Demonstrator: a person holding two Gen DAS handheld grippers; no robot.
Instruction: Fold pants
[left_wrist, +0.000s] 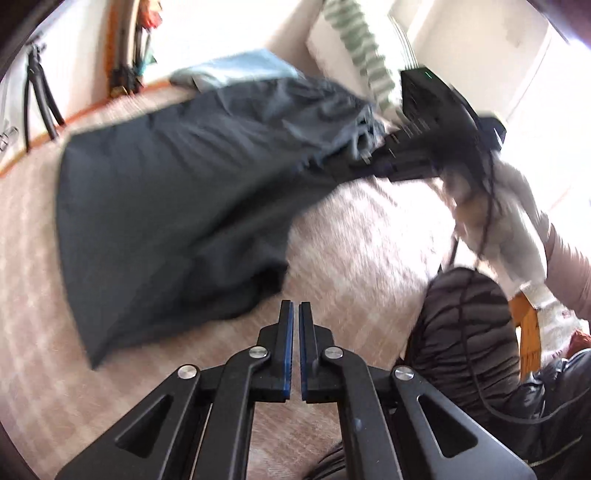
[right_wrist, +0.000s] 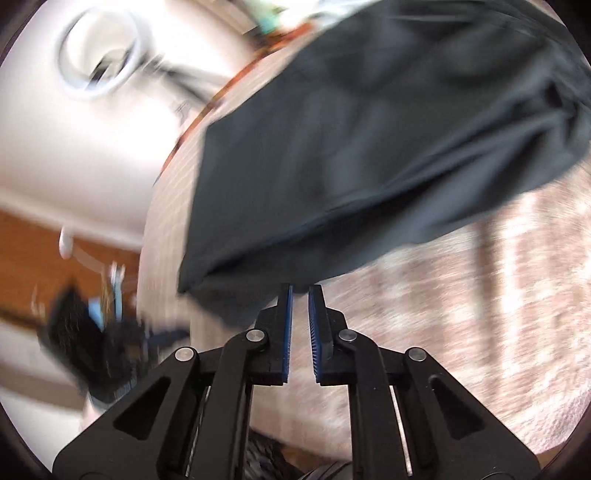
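Dark navy pants (left_wrist: 177, 206) lie partly folded on a pinkish checked bed cover (left_wrist: 354, 236). In the left wrist view my left gripper (left_wrist: 296, 314) is shut and empty, just short of the near edge of the pants. My right gripper (left_wrist: 364, 157) shows there at the far right end of the pants, among bunched cloth. In the right wrist view the pants (right_wrist: 369, 155) fill the upper middle, and my right gripper (right_wrist: 300, 295) stands slightly open with nothing between the pads, its tips at the cloth's lower edge. Both views are motion blurred.
A light blue cloth (left_wrist: 236, 68) lies behind the pants. A green striped pillow (left_wrist: 364, 48) leans at the back. The person's patterned knee (left_wrist: 465, 332) is at the right. The bed's orange edge (right_wrist: 207, 110) and a white wall (right_wrist: 74, 147) lie to the left.
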